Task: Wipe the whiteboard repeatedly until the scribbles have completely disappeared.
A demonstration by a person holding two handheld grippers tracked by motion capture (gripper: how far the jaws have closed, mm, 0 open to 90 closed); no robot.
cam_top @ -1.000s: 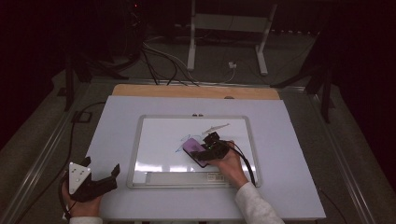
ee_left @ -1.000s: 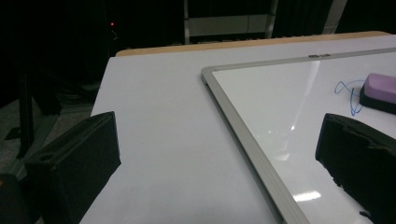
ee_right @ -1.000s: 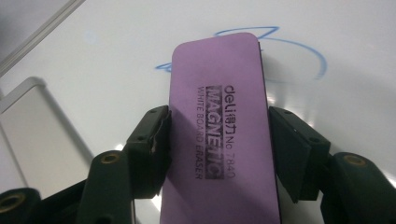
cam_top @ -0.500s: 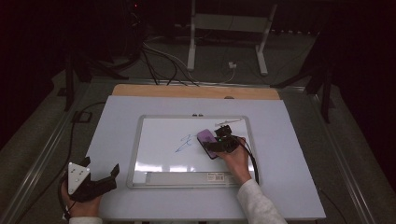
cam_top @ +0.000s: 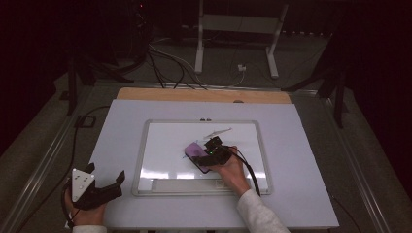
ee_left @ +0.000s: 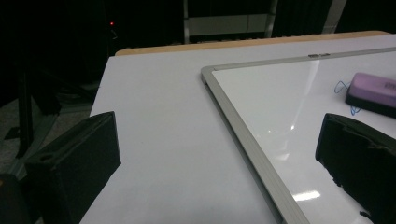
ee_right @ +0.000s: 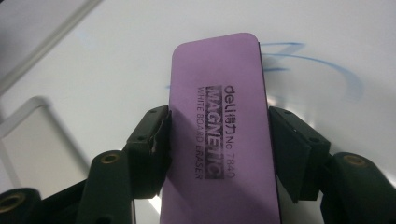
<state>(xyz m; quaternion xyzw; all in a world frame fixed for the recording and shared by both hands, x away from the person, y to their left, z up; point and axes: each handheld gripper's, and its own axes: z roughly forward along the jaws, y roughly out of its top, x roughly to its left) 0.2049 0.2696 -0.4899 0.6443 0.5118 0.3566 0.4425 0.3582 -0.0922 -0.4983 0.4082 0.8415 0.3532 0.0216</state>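
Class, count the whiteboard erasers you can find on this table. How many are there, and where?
1. The purple whiteboard eraser lies on the whiteboard near its middle, clamped by the right tool. Nothing suggests another hidden one.

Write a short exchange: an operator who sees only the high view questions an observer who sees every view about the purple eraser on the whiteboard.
Operator: Is the right gripper really clamping the purple eraser?
Observer: Yes. The right gripper view shows its pads pressing on the eraser's two long sides.
Operator: Is any ink left near it?
Observer: A blue line curves across the whiteboard just beyond the eraser's far end.
Operator: Understood, I will aim there.
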